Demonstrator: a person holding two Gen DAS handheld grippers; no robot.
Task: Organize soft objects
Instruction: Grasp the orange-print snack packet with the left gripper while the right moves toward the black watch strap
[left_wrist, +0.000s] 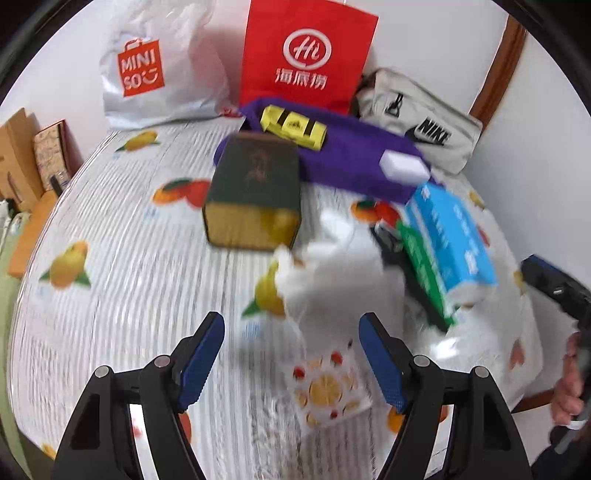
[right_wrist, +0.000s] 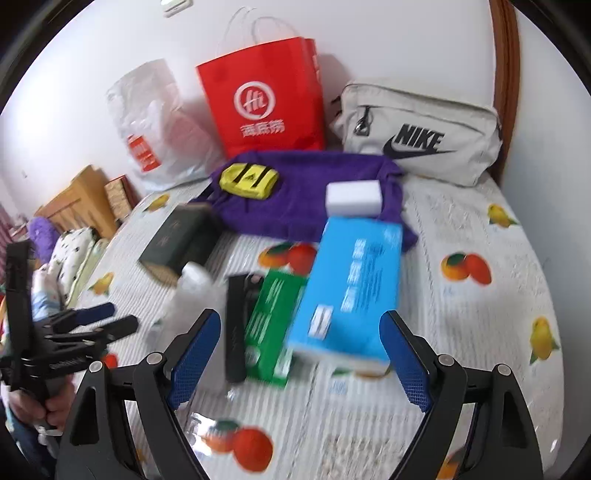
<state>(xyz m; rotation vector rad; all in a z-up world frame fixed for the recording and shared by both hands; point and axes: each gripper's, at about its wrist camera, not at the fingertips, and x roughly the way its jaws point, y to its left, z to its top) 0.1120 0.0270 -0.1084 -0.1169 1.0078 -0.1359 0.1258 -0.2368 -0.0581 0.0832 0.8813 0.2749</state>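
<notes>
Bed with fruit-print ribbed quilt (left_wrist: 110, 258) fills both views, all items on it. Purple towel (right_wrist: 303, 199), fuzzy and flat, lies well ahead of both grippers near the wall; on it a yellow-black packet (right_wrist: 249, 180) and a white rectangular sponge block (right_wrist: 353, 197). Behind it 3 bags stand along the wall: red paper bag (right_wrist: 258, 99), white Miniso plastic bag (left_wrist: 155, 66), beige Nike fabric pouch (right_wrist: 421, 136). Blue tissue pack (right_wrist: 351, 288), soft, boxy, sits just ahead of right gripper (right_wrist: 299, 354) between its 2 spread fingers, not touched; green pack (right_wrist: 273, 325) beside it to the left, a black flat item (right_wrist: 236, 325) further left. Dark green box with gold end (left_wrist: 255, 188) ahead-left of left gripper (left_wrist: 291, 362). Crumpled white plastic bag (left_wrist: 332, 280), blurred, just ahead of left gripper, lemon-print part (left_wrist: 327, 387) between its fingers, contact unclear. Both grippers wide apart, holding nothing.
</notes>
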